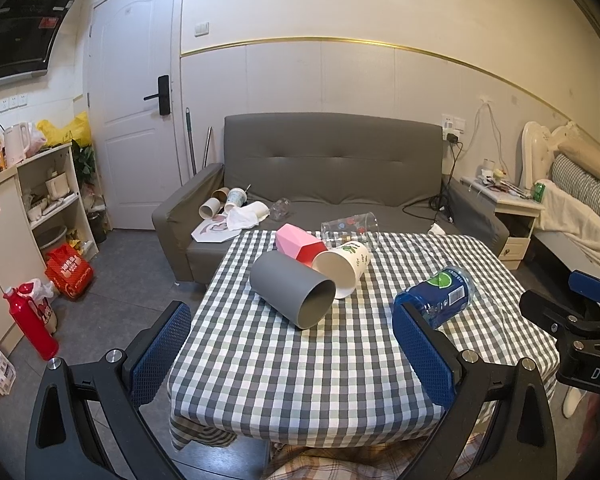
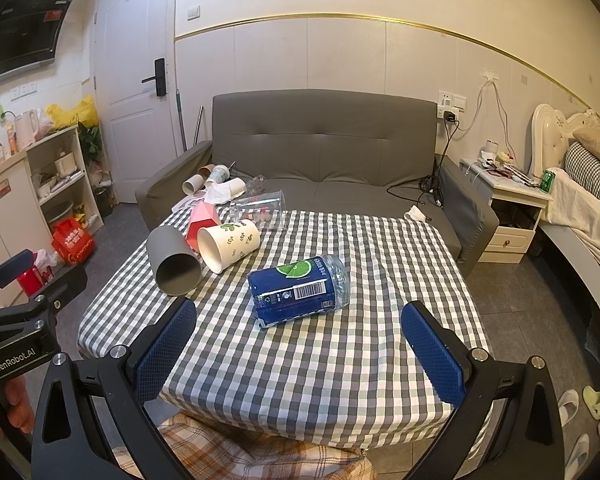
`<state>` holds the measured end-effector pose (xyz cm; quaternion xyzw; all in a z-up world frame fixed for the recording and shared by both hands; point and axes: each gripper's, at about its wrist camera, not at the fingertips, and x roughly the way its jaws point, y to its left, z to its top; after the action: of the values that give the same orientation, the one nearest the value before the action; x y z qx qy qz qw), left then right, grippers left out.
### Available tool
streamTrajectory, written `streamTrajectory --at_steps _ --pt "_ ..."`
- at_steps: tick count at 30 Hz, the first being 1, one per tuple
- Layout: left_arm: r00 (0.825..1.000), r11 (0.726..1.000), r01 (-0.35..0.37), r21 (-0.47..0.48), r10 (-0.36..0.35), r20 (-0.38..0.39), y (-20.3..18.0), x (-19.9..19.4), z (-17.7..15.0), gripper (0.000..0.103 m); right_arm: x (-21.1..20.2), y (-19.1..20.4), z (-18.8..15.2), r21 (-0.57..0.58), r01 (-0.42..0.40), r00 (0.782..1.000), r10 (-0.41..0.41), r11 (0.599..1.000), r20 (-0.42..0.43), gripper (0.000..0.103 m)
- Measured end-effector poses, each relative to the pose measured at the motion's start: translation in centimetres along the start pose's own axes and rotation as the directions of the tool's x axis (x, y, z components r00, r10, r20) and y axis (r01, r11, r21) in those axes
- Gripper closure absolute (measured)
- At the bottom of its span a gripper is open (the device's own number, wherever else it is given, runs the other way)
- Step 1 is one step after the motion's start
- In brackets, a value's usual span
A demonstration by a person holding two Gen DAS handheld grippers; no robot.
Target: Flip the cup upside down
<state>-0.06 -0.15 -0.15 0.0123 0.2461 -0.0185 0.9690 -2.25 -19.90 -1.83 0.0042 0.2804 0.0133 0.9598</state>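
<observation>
Several cups lie on their sides on the checked table [image 1: 300, 368] [image 2: 340, 360]: a grey cup [image 1: 290, 294] [image 2: 172, 262], a white leaf-print cup [image 1: 342, 266] [image 2: 228, 244], a pink faceted cup [image 1: 298, 242] [image 2: 202, 220], a clear glass [image 1: 350, 228] [image 2: 262, 208] and a blue-labelled plastic cup [image 1: 438, 298] [image 2: 298, 290]. My left gripper [image 1: 294, 350] is open and empty above the table's near edge, short of the grey cup. My right gripper [image 2: 300, 348] is open and empty, just short of the blue cup.
A grey sofa [image 1: 332, 168] [image 2: 324, 144] with paper cups [image 1: 220, 202] [image 2: 208, 182] stands behind the table. A shelf unit [image 1: 48, 200] and a red bottle [image 1: 32, 324] are at left. A nightstand [image 2: 504, 200] and bed [image 2: 588, 184] are at right.
</observation>
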Motion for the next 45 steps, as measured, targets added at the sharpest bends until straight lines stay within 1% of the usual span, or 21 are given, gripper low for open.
streamTrajectory --at_steps 9,18,23,26,27,29,31,33,35,41,45 --pt "1.000 1.000 0.002 0.001 -0.002 0.000 -0.1 0.0 0.0 0.000 0.0 -0.1 0.0 0.000 0.000 1.000 0.000 1.000 0.000 0.000" --pt "1.000 0.999 0.026 0.025 -0.026 -0.005 -0.7 0.2 0.0 0.000 0.0 -0.3 0.0 -0.001 0.003 1.000 -0.003 1.000 -0.008 0.000" --pt "0.998 0.996 0.065 0.061 -0.064 -0.015 -1.4 0.6 0.4 0.000 0.4 -1.0 -0.2 0.004 0.013 1.000 -0.013 1.000 -0.012 0.000" --pt "0.995 0.989 0.100 0.112 -0.098 -0.023 -2.4 1.1 0.7 0.000 0.5 -1.5 -0.1 0.006 0.025 1.000 -0.025 1.000 -0.016 0.000" --pt "0.992 0.983 0.127 0.132 -0.123 -0.037 -2.8 1.4 0.9 0.000 0.6 -1.8 -0.1 0.005 0.032 0.999 -0.032 0.999 -0.018 0.000" --pt "0.982 0.965 0.184 0.184 -0.173 -0.074 -3.7 2.2 1.1 0.000 0.8 -2.4 -0.1 0.002 0.040 0.999 -0.040 0.999 -0.028 0.000" --pt "0.976 0.947 0.214 0.240 -0.199 -0.087 -4.8 2.9 1.4 0.000 1.0 -3.2 0.0 -0.001 0.044 0.998 -0.044 0.999 -0.038 0.000" --pt "0.962 0.921 0.271 0.278 -0.247 -0.121 -6.0 4.1 1.8 0.000 1.4 -4.2 0.0 -0.003 0.048 0.998 -0.048 0.999 -0.051 0.000" --pt "0.950 0.896 0.308 0.321 -0.273 -0.150 -7.2 5.4 2.1 0.000 2.0 -5.1 0.1 -0.005 0.059 0.996 -0.059 0.998 -0.067 0.000" --pt "0.918 0.802 0.389 0.453 -0.296 -0.264 -11.6 10.3 2.8 0.000 3.7 -8.9 0.6 0.038 0.102 0.989 -0.097 0.994 -0.108 0.000" --pt "0.884 0.733 0.455 0.506 -0.304 -0.355 -14.7 13.7 2.2 0.000 5.6 -11.2 0.2 0.077 0.129 0.982 -0.116 0.989 -0.151 0.000"
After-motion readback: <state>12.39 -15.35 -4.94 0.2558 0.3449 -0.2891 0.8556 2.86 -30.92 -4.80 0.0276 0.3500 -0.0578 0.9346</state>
